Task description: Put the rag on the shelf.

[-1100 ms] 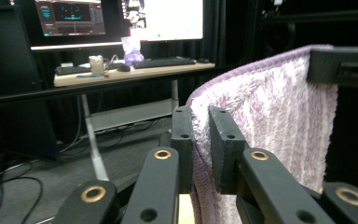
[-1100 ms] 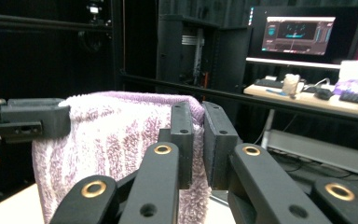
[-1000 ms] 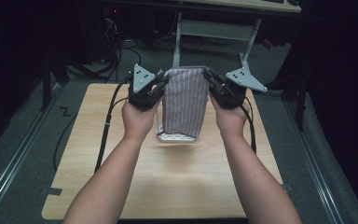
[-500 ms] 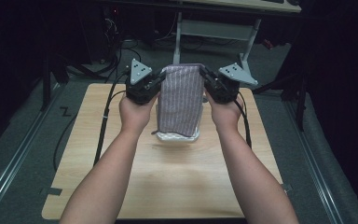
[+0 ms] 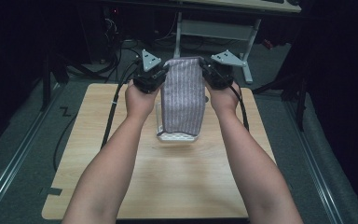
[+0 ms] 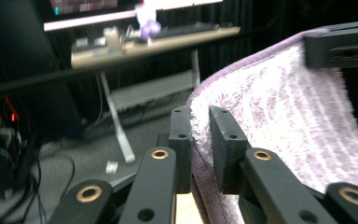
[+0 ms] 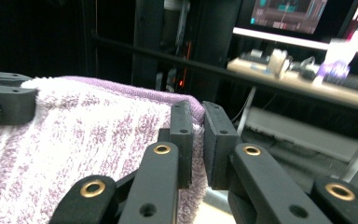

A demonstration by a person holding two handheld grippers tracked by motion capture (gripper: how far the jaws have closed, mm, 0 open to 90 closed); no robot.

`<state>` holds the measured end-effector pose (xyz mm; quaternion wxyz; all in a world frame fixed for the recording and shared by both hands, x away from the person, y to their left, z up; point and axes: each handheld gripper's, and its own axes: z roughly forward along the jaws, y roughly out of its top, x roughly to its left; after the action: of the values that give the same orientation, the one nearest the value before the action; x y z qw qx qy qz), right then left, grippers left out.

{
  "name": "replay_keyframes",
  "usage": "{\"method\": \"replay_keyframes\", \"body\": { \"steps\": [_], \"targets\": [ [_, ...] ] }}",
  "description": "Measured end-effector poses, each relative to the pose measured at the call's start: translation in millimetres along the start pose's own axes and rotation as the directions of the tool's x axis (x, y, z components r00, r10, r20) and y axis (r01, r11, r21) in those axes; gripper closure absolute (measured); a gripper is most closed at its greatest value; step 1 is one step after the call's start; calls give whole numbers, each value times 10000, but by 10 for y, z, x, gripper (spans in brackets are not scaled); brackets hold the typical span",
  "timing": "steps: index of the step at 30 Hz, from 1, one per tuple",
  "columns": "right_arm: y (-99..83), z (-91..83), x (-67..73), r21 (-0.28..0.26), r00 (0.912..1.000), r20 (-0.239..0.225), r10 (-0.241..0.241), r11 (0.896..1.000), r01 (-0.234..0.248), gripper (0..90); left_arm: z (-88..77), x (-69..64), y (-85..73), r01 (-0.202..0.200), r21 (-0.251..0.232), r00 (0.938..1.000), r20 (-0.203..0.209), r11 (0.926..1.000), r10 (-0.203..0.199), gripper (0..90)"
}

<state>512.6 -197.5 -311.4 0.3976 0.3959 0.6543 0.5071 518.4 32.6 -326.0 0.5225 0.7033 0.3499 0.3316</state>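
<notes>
My left gripper [image 6: 200, 149] and right gripper [image 7: 198, 144] pinch the purple striped terry towel's [image 5: 182, 95] top corners. The left jaws have just been opening, with cloth between them. That corner may slip free, center frame.

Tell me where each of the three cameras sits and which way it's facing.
High view: above the person's side, looking forward and down on the wooden table; both forearms, the left gripper and right gripper lift the striped towel.
Left gripper view: rides the left gripper, looking along its jaws clamping the towel's edge toward a far desk.
Right gripper view: rides the right gripper, jaws pinching the opposite corner.
Shared: all show the towel; each gripper view shows the other gripper.
</notes>
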Motion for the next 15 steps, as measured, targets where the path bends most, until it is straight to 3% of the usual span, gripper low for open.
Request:
{"method": "replay_keyframes", "body": {
  "steps": [6, 9, 11, 15],
  "targets": [
    [-218, 173, -20, 881, 9998, -110, 179, 9960, -168, 821, 198, -15, -192, 4, 963, 9995, -303, 9954, 25, 767],
    [-309, 235, -46, 1308, 9985, -304, 448, 9906, -405, 705, 255, 3, -275, 186, 1400, 9992, -378, 9900, -134, 681],
    [-365, 248, -50, 1573, 9987, -279, 427, 9868, -378, 625, 257, 40, -307, 680, 1538, 9977, -148, 9858, -665, 593],
    [-394, 179, -84, 1558, 9982, -315, 503, 9868, -448, 607, 172, 76, -316, 1192, 1348, 9928, -80, 9837, -1192, 540]
  ]
}}
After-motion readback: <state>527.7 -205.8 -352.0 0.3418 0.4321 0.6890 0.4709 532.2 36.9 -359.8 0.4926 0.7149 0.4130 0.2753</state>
